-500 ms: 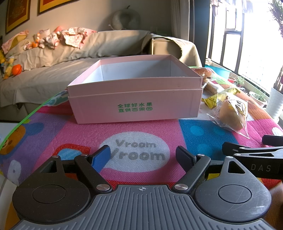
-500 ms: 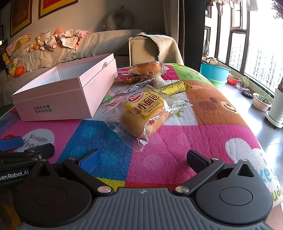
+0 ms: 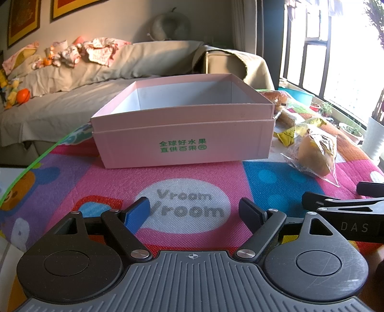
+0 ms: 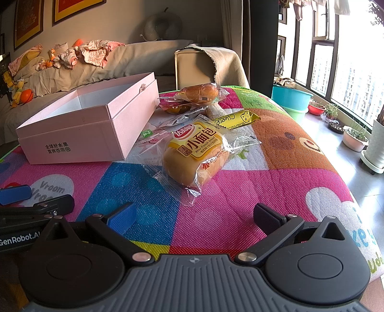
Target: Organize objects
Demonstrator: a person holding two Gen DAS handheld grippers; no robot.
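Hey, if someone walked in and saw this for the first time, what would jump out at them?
Probably the open pink box, empty as far as its inside shows, on the bright cartoon mat. Right of it lies a heap of wrapped snacks, nearest a bread bun in a clear wrapper, with a yellow cheese pack behind it. Both claws, left and right, are open and hold nothing.

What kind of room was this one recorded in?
Most likely a home living room: a covered sofa strewn with toys and clothes, framed pictures on the wall, and potted plants by large windows.
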